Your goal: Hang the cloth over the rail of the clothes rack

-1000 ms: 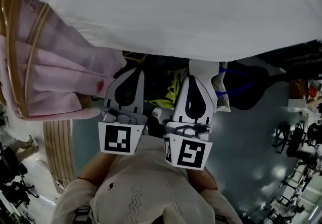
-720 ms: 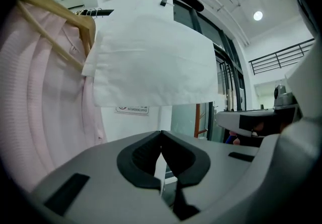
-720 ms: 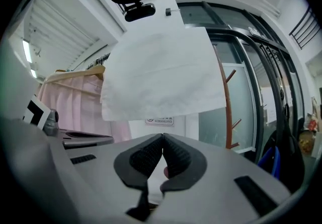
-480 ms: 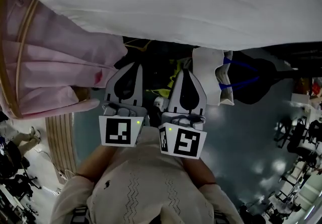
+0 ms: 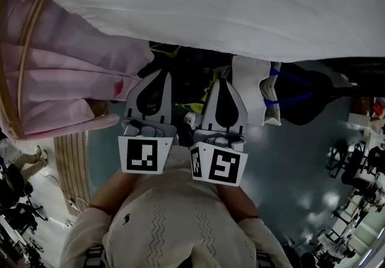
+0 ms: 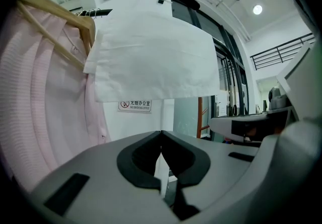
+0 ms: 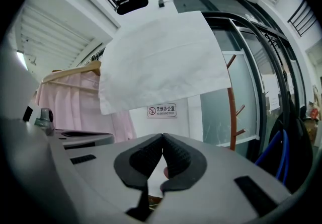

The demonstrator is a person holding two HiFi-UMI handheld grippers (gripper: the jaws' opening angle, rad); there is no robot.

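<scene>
A wide white cloth (image 5: 210, 2) hangs across the top of the head view, and the rail under it is hidden. It also shows as a draped sheet in the left gripper view (image 6: 156, 62) and the right gripper view (image 7: 161, 62). My left gripper (image 5: 160, 73) and right gripper (image 5: 224, 81) sit side by side below the cloth, close to the person's chest, and do not touch it. Both are shut with nothing between the pads, as their own views show for the left gripper (image 6: 161, 133) and the right gripper (image 7: 163, 137).
A pink garment (image 5: 60, 74) on a wooden hanger (image 5: 24, 50) hangs left of the cloth; the garment also shows in the left gripper view (image 6: 40, 97). A dark bag with blue straps (image 5: 301, 98) lies on the floor to the right. A wooden coat stand (image 7: 232, 102) stands by the glass wall.
Both grippers have drawn a little closer together and nearer the person's chest. The right one has moved left, away from the white thing on the floor. Both stay shut and empty.
</scene>
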